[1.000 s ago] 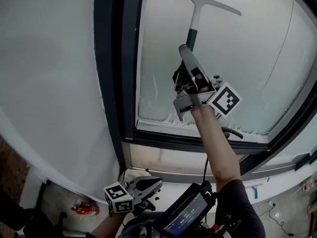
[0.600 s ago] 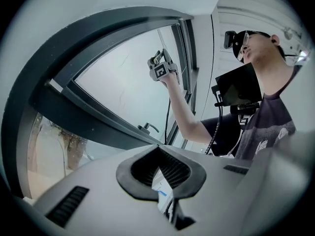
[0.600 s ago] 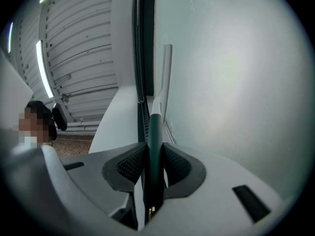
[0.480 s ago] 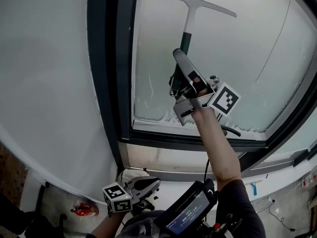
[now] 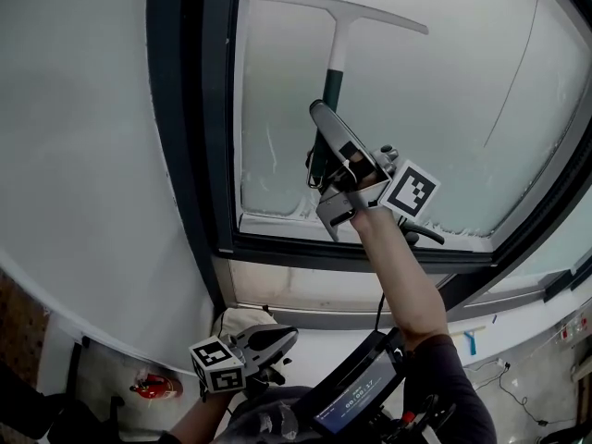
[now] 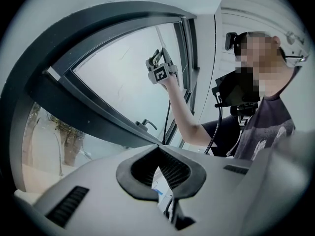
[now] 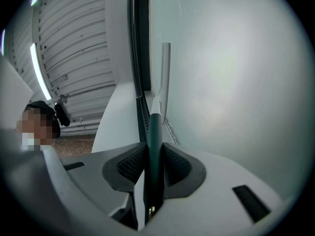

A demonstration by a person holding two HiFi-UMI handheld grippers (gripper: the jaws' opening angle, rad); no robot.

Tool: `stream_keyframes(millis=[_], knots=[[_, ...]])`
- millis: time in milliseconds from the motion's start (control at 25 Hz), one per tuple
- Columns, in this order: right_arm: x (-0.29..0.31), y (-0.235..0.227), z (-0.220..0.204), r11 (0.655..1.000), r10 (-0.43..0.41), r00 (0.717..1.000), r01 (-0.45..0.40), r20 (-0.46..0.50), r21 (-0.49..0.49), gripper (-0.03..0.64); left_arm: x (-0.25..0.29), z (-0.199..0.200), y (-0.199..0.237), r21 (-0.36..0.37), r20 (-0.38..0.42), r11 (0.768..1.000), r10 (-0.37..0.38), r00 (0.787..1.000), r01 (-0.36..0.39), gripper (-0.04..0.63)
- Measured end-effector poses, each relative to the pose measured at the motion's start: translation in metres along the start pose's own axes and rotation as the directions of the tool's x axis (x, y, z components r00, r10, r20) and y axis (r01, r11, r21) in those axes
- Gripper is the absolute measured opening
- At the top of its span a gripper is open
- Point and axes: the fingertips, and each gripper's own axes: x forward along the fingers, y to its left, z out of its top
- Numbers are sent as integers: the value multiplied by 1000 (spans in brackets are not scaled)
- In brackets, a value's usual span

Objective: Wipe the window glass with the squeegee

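Squeegee (image 5: pixel 331 83) clamped in right gripper (image 7: pixel 153 156) jaws, blade (image 5: pixel 370 14) on window glass (image 5: pixel 444 109) near frame (image 5: pixel 217 109); left gripper (image 6: pixel 158 150) jaws together.

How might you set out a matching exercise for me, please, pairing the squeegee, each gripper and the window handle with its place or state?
Things:
1. squeegee
2. right gripper
3. left gripper
4. window handle

Places or states:
A. held low, shut on nothing
B. on the lower window frame
C. blade high on the glass
D. raised, shut on a dark green grip

Pairs: 1-C, 2-D, 3-A, 4-B
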Motion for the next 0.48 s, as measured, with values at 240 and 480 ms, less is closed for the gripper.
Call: stream_keyframes(millis=[240,480], knots=[[-12,-3,-13,1000,-4,1000,4,-15,23,97,-1,-4,-1,-9,2,1000,7,1000,-7,5],[-23,-5,-26,999,-6,1000,7,-26,46,97,-1,-4,-6,-12,7,1000,20,1000,-20,5]])
